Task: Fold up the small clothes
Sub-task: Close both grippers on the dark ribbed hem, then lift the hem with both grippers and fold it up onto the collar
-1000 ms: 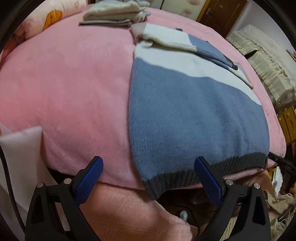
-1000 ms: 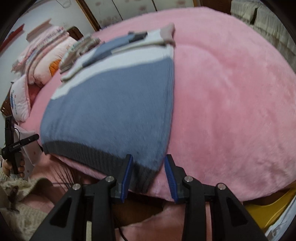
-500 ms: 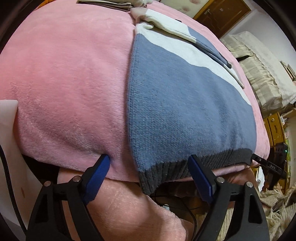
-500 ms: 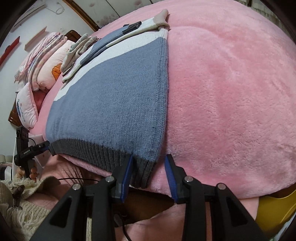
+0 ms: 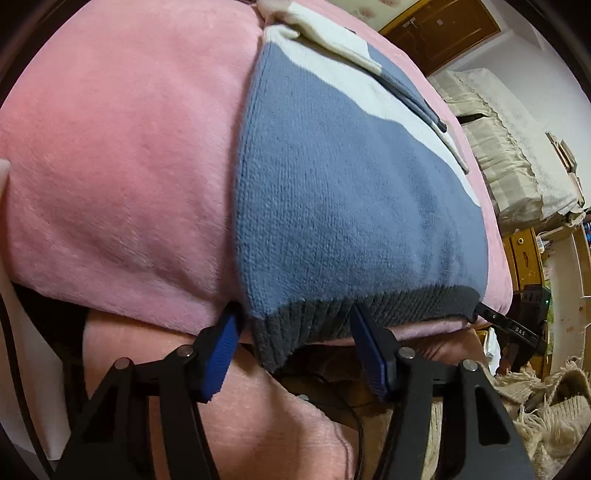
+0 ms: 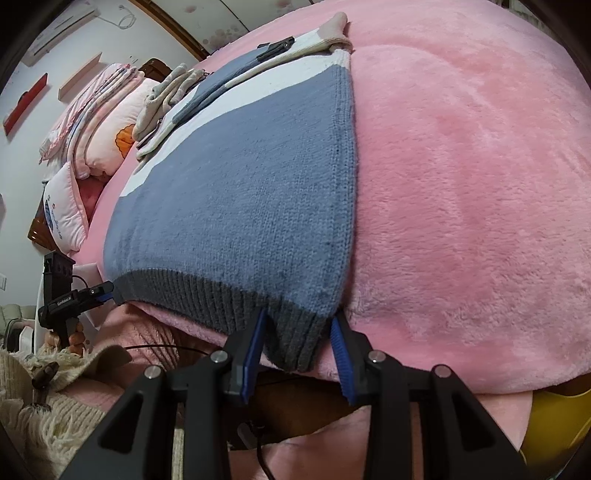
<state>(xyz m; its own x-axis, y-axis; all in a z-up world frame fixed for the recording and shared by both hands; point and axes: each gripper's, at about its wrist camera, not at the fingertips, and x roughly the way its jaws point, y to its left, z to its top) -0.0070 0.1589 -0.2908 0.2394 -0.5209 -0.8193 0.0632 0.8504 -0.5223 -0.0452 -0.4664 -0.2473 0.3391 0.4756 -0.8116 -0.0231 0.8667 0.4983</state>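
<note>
No container with contents shows in either view; a yellow tub-like thing point(image 6: 554, 424) peeks in at the lower right of the right wrist view, its inside hidden.

The sweater point(image 5: 351, 192) lies flat on the pink blanket point(image 5: 122, 166) of a bed, blue in the body, white near the top, with a dark grey ribbed hem point(image 5: 332, 321) hanging over the bed's near edge. A sleeve is folded across its upper part.

The left hand-held gripper point(image 5: 291, 343) straddles the hem's left corner; its jaws are closing, with the corner between them, and the blue pads do not yet press the knit. The right hand-held gripper point(image 6: 299, 343) stands narrow at the hem's right corner point(image 6: 299, 339), the corner between its pads; the pads lie against or just beside the knit, and I cannot tell whether they pinch it.

Only the left wrist view shows a wooden door point(image 5: 443, 33) beyond the bed, a cream ruffled cover point(image 5: 517, 147) on the right, and a wooden cabinet point(image 5: 524, 258). Only the right wrist view shows stacked pink pillows point(image 6: 99, 122), a small pile of folded pale clothes point(image 6: 166, 96) just beyond the sweater, a black clip point(image 6: 275, 48) on the folded sleeve, and fingers point(image 6: 75, 336) gripping the left gripper's handle. Each view catches the other gripper's tip at the far hem corner.
</note>
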